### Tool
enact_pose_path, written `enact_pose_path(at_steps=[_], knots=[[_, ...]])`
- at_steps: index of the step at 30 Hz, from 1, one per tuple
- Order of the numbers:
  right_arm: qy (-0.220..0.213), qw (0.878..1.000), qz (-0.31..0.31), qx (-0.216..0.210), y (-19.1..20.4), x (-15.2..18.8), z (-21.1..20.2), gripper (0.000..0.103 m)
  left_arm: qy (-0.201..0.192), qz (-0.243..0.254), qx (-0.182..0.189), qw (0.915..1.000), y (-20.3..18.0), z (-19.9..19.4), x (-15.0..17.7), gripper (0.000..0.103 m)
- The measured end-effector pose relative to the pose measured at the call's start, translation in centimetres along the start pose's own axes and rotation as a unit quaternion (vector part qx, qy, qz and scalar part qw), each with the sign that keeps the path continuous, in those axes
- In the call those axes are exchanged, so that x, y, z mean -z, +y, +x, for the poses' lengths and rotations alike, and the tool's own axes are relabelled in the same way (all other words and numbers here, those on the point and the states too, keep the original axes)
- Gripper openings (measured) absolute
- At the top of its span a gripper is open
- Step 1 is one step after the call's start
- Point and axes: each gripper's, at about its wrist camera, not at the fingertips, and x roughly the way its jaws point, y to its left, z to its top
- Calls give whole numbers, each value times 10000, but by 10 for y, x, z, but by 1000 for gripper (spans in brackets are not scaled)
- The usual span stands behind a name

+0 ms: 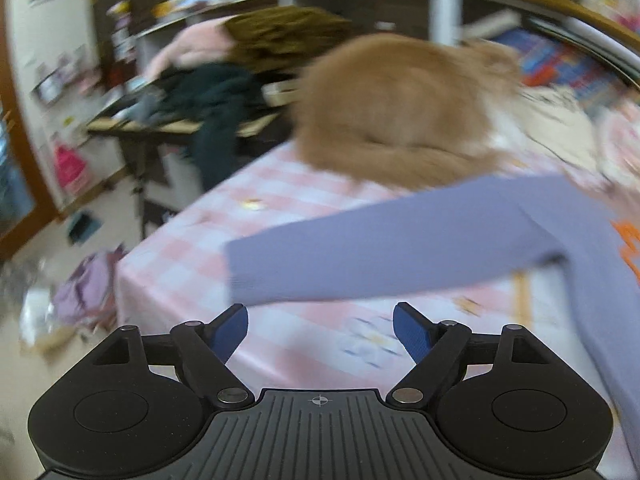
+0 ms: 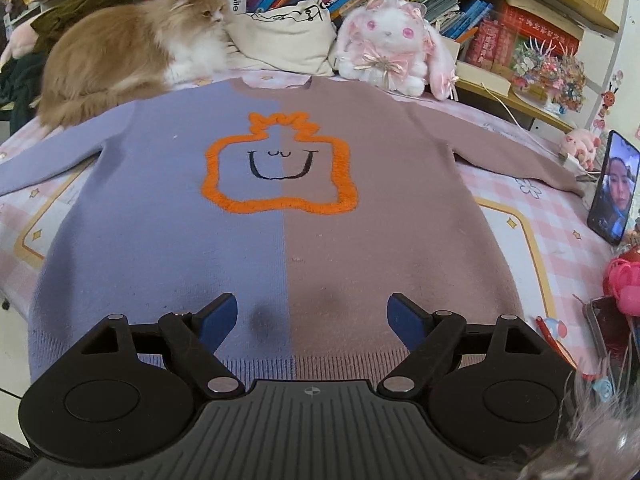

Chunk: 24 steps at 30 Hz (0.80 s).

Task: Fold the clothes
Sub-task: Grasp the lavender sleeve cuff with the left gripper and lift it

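- Sweater (image 2: 280, 208) lies flat and face up on the table (image 2: 560, 216), with both sleeves spread out to the sides.
- Your left gripper (image 1: 320, 320) is spread wide and holds nothing. It hangs just beside the purple sleeve (image 1: 400, 248), near the cuff.
- Your right gripper (image 2: 312, 316) is spread wide too, over the hem, and holds nothing.
- I think the first fold is the purple sleeve. Pinch it near the cuff, lift a little, and lay it across the chest.
- The cat (image 2: 120, 56) sits right by the purple shoulder. Move slowly so you do not bump it or pull cloth under it.
- Keep clear of the phone (image 2: 612, 188) on the far side.
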Motion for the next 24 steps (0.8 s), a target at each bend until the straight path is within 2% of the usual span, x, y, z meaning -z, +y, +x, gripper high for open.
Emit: enact_pose_path(at_steps=[2,6,9,12,18,24], knots=[[31,10000,26,60,0,1,-1,81,33,-289,-30,9996,14,10,-4,82],[66,9998,56,176,-2,2,-4,81,127,-935,150,9954,34,28,-10,82],[61,9997,32,250,-2,3,-5,81,138,-1621,308,9862,44,34,-9,82],[82,9995,29,307,-2,4,-6,81,69,-2107,614,9756,45,35,-9,82],[166,9990,143,396,-7,7,-6,81,118,-2579,1208,9585,35,42,-12,81],[240,9986,209,427,-12,9,-5,81,249,-2683,1503,9512,21,50,-17,81]])
